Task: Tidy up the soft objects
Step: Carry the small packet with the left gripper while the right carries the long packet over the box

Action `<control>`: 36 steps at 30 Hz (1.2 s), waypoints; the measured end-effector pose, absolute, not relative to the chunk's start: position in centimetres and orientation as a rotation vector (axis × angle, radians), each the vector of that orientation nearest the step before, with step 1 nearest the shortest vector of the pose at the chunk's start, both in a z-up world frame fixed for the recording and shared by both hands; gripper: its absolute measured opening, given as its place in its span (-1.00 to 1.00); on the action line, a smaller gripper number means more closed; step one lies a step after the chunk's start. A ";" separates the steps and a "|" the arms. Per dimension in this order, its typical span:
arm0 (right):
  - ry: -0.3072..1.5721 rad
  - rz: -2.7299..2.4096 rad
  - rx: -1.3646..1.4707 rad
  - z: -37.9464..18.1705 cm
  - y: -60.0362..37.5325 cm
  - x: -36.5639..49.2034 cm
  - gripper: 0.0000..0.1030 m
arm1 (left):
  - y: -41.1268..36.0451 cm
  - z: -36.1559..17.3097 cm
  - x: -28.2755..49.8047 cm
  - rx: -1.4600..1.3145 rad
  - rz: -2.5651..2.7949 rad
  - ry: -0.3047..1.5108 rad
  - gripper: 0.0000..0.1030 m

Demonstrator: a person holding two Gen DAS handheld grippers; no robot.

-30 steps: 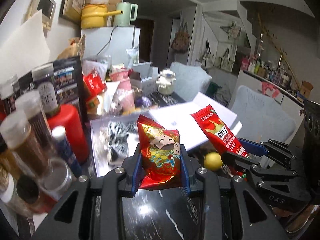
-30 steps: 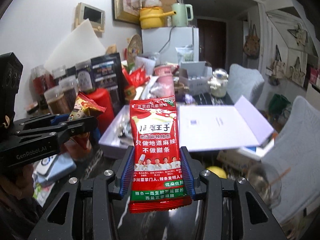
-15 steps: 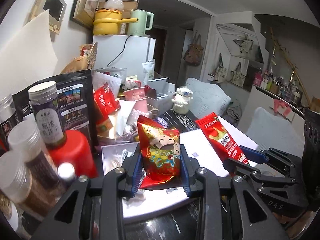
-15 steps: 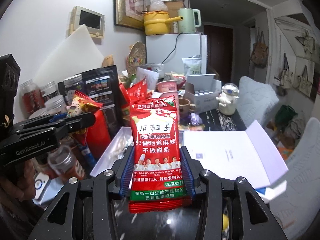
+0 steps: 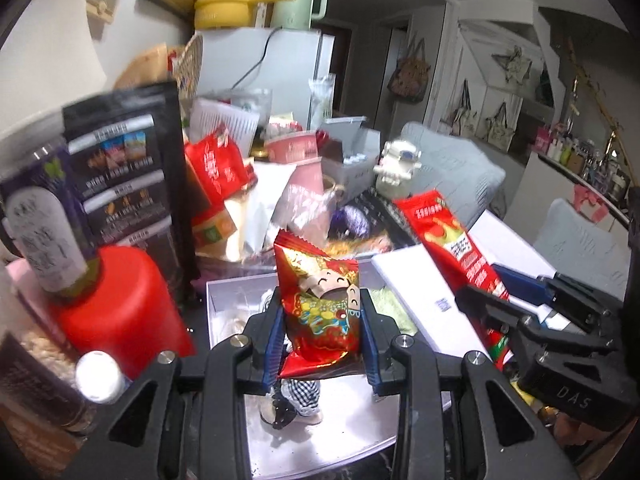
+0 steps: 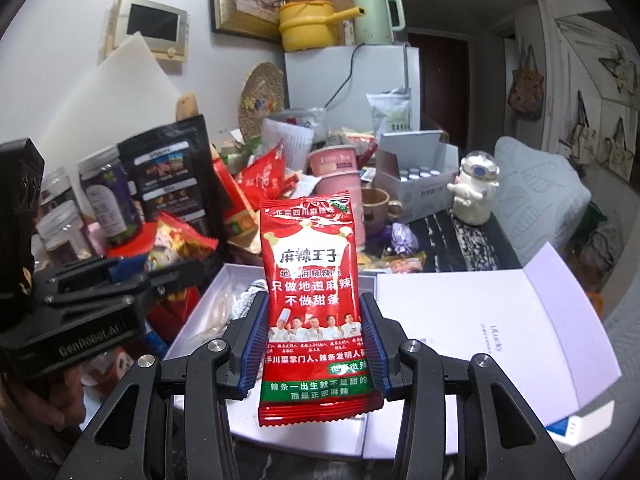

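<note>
Both tongs are loaded: left gripper (image 5: 320, 344) pinches a crinkly red cartoon-print snack packet (image 5: 318, 304), right gripper (image 6: 314, 344) clamps a tall red foil spicy-strip bag (image 6: 312, 284). Both hang over the open white box (image 6: 200, 320); I'd lower them inside before letting go.

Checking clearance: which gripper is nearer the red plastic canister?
Left. The left gripper is right beside the red plastic canister; the right gripper sits farther off, beyond the left one.
</note>
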State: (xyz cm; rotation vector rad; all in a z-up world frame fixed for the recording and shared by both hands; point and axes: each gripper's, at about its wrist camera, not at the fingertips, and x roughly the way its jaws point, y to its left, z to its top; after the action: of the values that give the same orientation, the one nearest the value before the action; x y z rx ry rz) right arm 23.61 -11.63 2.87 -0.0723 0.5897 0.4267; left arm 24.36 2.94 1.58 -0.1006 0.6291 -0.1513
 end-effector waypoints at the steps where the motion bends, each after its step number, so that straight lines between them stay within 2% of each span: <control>1: 0.599 0.424 -0.072 2.5 -11.6 24.1 -0.15 | 2.9 1.1 24.7 -0.095 -0.147 0.641 -0.36; 22: 0.739 0.397 -0.123 -2.6 -11.0 27.5 -0.15 | 1.2 -6.1 28.6 -0.017 -0.120 0.841 -0.36; 36: 0.833 0.414 -0.154 -5.7 -9.8 28.9 -0.15 | 1.2 -6.9 29.1 0.004 -0.100 0.855 -0.36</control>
State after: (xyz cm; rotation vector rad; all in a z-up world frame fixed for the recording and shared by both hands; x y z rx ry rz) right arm 28.88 -9.81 -5.71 -0.1541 0.8329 0.4141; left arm 29.06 1.22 -6.87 0.0039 0.8548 -0.1003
